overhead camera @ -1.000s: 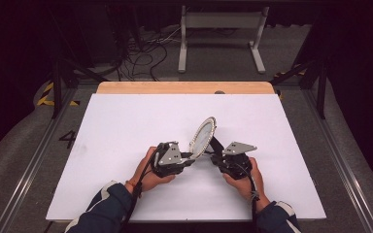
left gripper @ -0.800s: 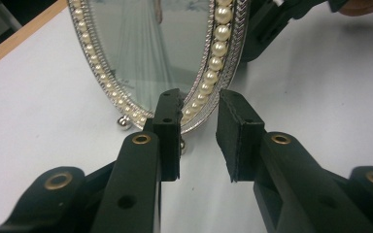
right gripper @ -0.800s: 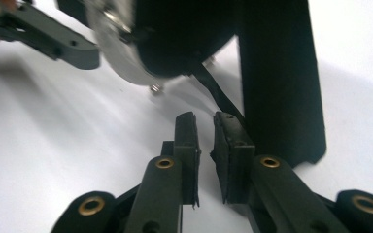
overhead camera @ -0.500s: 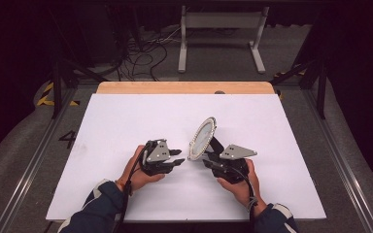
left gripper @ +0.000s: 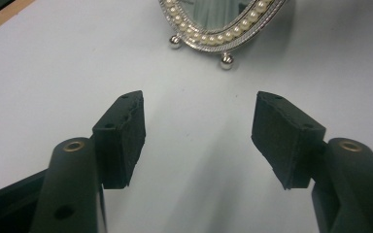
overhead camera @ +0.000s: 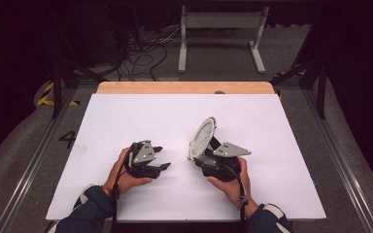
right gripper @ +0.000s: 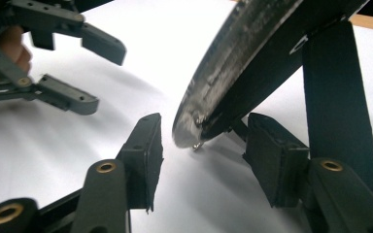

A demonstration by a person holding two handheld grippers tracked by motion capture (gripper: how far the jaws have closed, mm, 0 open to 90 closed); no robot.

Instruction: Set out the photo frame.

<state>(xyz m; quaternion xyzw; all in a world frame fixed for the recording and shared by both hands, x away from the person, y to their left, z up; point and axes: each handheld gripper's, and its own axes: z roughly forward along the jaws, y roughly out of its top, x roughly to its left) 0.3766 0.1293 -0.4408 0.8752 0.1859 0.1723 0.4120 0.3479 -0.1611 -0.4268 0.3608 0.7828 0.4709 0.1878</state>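
The oval, pearl-rimmed silver mirror (overhead camera: 202, 137) stands tilted on the white tabletop (overhead camera: 126, 116). The left tool (overhead camera: 159, 158), just opening, is released nearby; the right tool (right gripper: 201, 160), also opening, straddles its lower edge without gripping.

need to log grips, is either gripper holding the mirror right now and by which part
Nothing is held. The left gripper is open, short of the mirror; the right gripper's jaws, just opening, straddle its lower edge without pressing.

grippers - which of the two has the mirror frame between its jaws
The right gripper: the lower rim of the oval mirror sits between its open jaws, untouched by the pads. The left gripper, also open, has bare table between its jaws.
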